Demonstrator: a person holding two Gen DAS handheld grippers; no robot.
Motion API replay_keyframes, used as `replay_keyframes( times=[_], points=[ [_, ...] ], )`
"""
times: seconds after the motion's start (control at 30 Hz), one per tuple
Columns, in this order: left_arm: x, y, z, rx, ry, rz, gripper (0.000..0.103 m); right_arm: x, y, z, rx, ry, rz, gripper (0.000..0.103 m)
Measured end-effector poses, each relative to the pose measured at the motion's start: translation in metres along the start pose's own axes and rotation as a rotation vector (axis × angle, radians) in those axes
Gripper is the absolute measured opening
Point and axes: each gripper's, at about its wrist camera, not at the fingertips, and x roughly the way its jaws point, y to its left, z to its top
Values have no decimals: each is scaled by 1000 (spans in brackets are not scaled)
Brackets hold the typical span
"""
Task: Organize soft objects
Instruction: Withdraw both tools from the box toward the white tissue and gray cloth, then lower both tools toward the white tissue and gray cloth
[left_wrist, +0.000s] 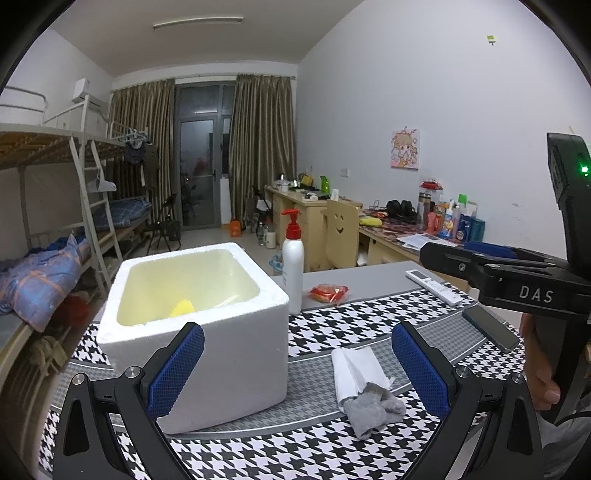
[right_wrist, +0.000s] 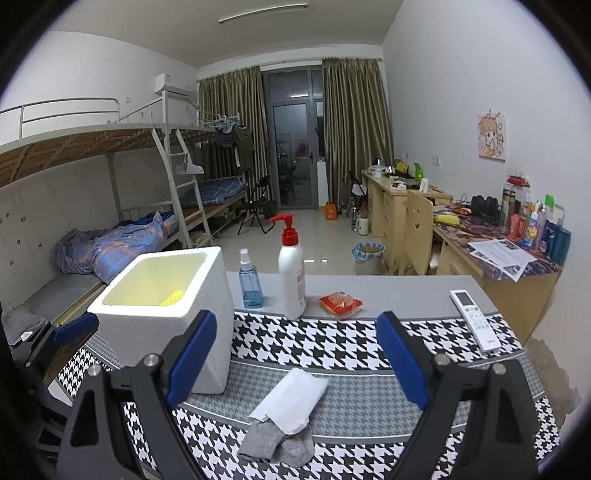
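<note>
Sorting partly done: 1 item boxed, 2 left on the surface.

Surface (right_wrist: 388, 291) carries 1 white foam box (right_wrist: 207, 332) with 1 yellow thing (right_wrist: 171, 298) inside, probably a soft sponge. 1 white cloth (right_wrist: 295, 397) overlaps 1 grey sock (right_wrist: 273, 443) just right of the box, both unboxed. Left tool (left_wrist: 297, 363) and right tool (right_wrist: 295, 360) both gape wide, holding nothing. Also 1 pump bottle (right_wrist: 291, 273), 1 spray bottle (right_wrist: 250, 280), 1 remote (right_wrist: 474, 319).
</note>
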Motion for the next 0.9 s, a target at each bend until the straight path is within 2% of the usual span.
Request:
replay_keyframes(
  times=[0.57,0.9],
  points=[
    [15,-16,-21,36,51,-33,102,12,-10,-19,17,57,-5,91],
    [26,-21,-32,43,102,-56,102,28,-11,-36,3,121,-16,91]
  ],
)
